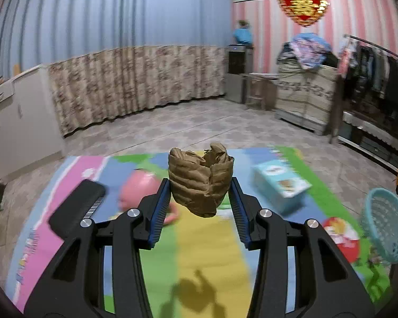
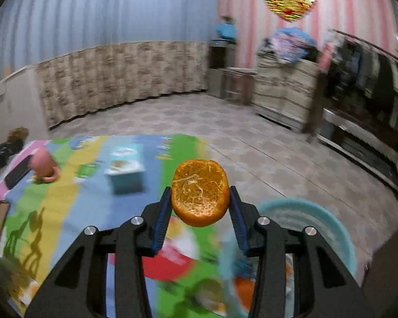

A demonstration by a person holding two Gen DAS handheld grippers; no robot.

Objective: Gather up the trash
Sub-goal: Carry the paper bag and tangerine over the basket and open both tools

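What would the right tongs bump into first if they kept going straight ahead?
Probably nothing soon: the right tongs, shut on the orange peel, point over bare tiled floor toward the far curtain. Depth is hard to judge.

Colourful striped play mat (image 1: 207,241) spread on a tiled floor (image 1: 199,124), bearing a pink pig-shaped toy (image 1: 138,193), a light-blue carton (image 1: 281,182) and a black rectangular device with a barcode label (image 1: 77,206), all apart from one another. Backdrop: blue curtain with a floral lower band (image 1: 135,79), white cabinet (image 1: 16,116) at left, pink striped wall (image 1: 273,26) carrying a red-and-gold heart ornament (image 1: 302,4). At right, a clothes rack with hanging garments (image 1: 379,79) and a covered unit topped with piled clothes (image 1: 307,50).
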